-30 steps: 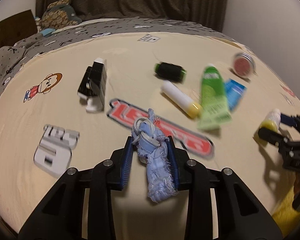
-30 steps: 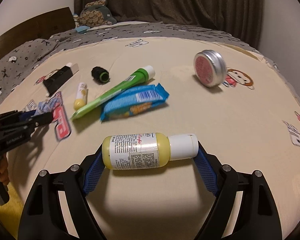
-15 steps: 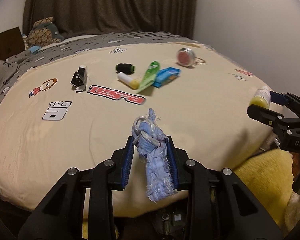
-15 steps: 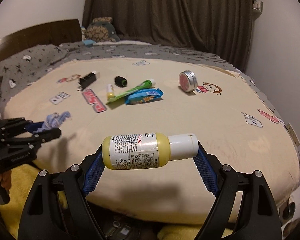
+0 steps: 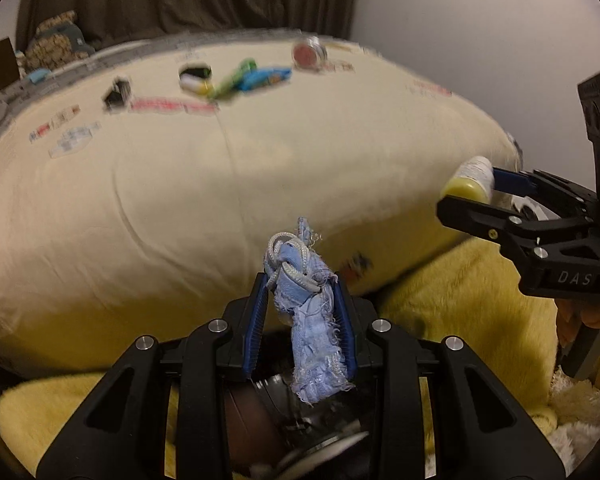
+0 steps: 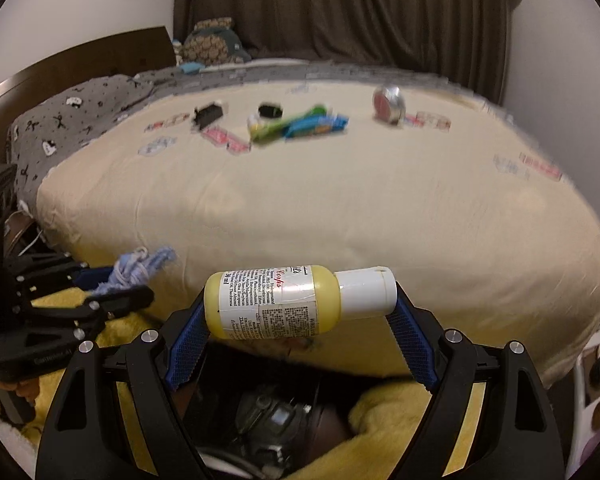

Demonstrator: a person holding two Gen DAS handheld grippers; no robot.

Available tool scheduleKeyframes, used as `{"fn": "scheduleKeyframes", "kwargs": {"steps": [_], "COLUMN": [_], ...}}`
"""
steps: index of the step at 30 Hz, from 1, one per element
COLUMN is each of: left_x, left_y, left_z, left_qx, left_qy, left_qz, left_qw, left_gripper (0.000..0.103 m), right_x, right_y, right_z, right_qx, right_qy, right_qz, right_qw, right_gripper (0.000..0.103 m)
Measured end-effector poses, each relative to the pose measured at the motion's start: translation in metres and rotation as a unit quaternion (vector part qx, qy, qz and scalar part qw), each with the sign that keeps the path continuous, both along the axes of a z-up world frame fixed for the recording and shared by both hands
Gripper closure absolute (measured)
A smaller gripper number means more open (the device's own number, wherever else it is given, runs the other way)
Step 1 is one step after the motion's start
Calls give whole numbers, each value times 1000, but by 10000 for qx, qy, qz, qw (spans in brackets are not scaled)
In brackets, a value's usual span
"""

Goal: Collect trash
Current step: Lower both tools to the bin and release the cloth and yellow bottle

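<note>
Cream bedsheet point(image 6: 340, 216) behind grippers clamping frayed blue cloth point(image 5: 312, 320), glossy yellow bottle point(image 6: 284, 300).

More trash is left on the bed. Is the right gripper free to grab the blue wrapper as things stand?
Probably not. The right gripper is already shut on the yellow bottle, and the blue wrapper lies far up the bed, well beyond its fingertips.
</note>
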State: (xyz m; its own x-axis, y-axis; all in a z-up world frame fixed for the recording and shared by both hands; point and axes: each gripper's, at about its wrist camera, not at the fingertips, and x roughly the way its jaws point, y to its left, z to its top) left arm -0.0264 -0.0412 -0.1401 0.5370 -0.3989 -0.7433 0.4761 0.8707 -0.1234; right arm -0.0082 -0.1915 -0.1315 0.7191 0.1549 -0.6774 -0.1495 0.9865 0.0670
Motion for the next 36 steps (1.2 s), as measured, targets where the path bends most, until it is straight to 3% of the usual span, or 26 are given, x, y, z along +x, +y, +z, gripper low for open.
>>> {"fn": "scheduleKeyframes", "kwargs": {"steps": [11, 18, 25, 31, 36], "left_x": [8, 15, 16, 19, 22], "left_y": [-8, -17, -17, -8, 1], "left_z": [-89, -115, -126, -127, -118], "left_qx": [295, 569, 561, 543, 557], "left_qy": [1316, 1756, 1926, 1945, 1782], "left_qz": [-97, -178, -132, 53, 214], "left_qw": [9908, 9827, 9796, 9794, 9822], "left_gripper": [73, 70, 65, 44, 39], "right_x": [11, 19, 23, 23, 24], "right_y": [10, 9, 10, 4, -1], "right_z": [-87, -129, -132, -127, -118], "right_qx": [338, 766, 832, 833, 830], "right_qy": [1282, 2078, 2108, 2047, 1922], "right_qz": [43, -52, -71, -140, -205], "right_qw": [9912, 9752, 9739, 9752, 9776], "right_gripper": [20, 19, 19, 12, 12]}}
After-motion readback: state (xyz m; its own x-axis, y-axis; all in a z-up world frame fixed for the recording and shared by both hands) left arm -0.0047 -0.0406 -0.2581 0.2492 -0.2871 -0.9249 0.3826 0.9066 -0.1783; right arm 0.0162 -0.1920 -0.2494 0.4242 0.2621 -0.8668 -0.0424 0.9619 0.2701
